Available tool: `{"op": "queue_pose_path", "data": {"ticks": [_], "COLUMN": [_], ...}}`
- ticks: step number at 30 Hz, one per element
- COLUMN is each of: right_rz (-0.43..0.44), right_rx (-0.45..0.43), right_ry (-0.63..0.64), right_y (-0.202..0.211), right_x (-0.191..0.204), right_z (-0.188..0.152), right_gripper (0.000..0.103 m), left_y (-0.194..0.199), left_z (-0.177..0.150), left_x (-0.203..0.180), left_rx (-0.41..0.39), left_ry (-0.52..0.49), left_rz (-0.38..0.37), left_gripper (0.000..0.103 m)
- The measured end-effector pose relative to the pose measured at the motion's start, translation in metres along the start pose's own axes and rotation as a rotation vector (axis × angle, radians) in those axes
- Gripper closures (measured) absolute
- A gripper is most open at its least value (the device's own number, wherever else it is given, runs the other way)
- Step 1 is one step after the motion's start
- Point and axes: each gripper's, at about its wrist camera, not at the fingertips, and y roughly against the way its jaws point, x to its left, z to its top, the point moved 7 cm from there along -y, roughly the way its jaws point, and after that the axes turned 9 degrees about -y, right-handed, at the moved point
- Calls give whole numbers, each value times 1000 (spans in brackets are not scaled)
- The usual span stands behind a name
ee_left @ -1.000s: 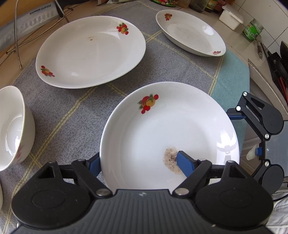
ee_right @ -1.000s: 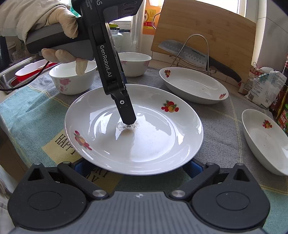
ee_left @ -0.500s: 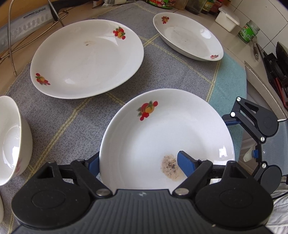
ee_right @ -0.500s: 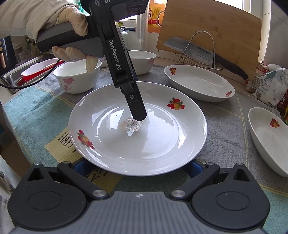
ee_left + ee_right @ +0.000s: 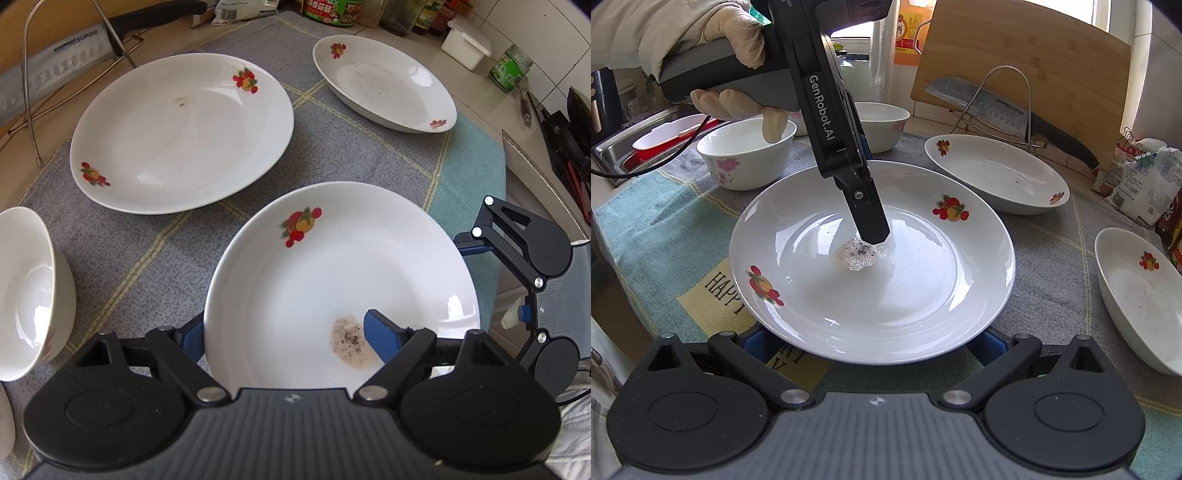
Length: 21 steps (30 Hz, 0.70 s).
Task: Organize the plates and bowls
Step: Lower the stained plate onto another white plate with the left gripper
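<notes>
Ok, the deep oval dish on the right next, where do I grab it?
Pinch the deep oval dish at its near rim, coming down from above, one side inside, one outside. It sits flat on the cloth with sloping walls, so probably nothing slides under it; that edge is free of neighbours.

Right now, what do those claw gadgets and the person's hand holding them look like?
Each is a matte black plastic claw with blue finger pads, silver screws and a ribbed grey body. One reads "GenRobot.AI" in white, with a grey handle and black cable. The hand wears a pale thin glove and a beige sleeve.
</notes>
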Motion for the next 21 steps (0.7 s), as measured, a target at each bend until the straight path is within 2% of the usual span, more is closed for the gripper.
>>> {"op": "queue_pose_path", "data": {"ticks": [15,21], "right_rz": [12,22], "right_rx": [-10,-16], "right_ry": [34,46], "right_y": [12,17], "right_x": [-15,-27], "right_z": [10,11], "right_gripper": [0,0], "left_y": [19,19], "left_z": [12,28], "left_x": [-3,-8], "left_rx": [-44,-49], "left_ry": [40,60], "left_rz": [23,37], "left_gripper": [18,18]}}
